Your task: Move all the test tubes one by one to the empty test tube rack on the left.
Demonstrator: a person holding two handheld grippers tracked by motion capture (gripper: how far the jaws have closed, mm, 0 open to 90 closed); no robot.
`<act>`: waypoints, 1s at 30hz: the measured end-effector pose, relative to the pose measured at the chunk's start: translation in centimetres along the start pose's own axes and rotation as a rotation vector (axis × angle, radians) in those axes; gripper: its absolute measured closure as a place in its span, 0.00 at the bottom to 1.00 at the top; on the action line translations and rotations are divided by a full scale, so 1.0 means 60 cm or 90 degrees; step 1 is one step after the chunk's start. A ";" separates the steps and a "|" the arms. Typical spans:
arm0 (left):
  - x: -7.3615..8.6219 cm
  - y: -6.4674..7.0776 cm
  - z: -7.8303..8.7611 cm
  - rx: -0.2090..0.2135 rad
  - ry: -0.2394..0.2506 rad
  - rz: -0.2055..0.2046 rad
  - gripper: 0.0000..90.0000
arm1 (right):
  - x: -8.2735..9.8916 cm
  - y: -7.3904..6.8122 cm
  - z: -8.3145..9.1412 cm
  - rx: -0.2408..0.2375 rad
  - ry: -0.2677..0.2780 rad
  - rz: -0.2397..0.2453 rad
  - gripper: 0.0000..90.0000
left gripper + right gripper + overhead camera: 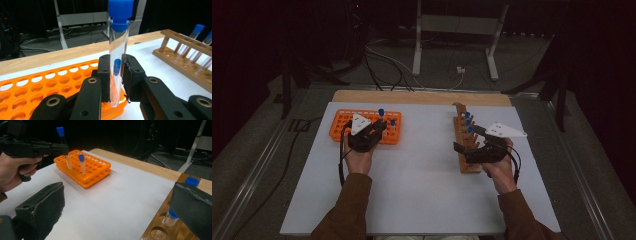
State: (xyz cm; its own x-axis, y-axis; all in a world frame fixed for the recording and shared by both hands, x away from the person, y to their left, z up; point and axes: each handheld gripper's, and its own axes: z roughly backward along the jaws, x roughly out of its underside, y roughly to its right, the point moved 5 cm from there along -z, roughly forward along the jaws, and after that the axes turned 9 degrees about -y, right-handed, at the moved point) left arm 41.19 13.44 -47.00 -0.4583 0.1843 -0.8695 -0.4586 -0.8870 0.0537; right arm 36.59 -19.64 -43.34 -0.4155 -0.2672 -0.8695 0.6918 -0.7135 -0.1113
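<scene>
The left tongs (116, 82) are clenched on one clear test tube (117, 62) with a blue cap, held upright with its rounded bottom just above the near edge of the orange plastic rack (50, 85). In the right gripper view a second blue-capped tube (81, 165) stands in a hole of that orange rack, just beside the held one, so two tubes are at the orange rack: one standing in it, one gripped over it.

The single wooden rack (464, 145) lies well apart on the right side of the white desk (412, 185). In the high view three blue caps (468, 121) show in a row along it.

The right tongs (117, 212) are released, their two black pads standing wide apart with nothing between them. They hover at the near end of the wooden rack, where one capped tube (172, 216) stands just behind the right-hand pad.
</scene>
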 end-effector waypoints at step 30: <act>0.015 -0.024 -0.046 -0.027 -0.035 0.040 0.87 | 0.002 0.002 0.000 0.004 -0.002 -0.002 0.00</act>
State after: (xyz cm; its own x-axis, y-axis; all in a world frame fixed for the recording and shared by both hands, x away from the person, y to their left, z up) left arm 43.58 13.72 -49.21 -0.5269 0.1496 -0.8367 -0.3955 -0.9145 0.0856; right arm 36.64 -19.75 -43.44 -0.4198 -0.2672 -0.8674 0.6863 -0.7188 -0.1107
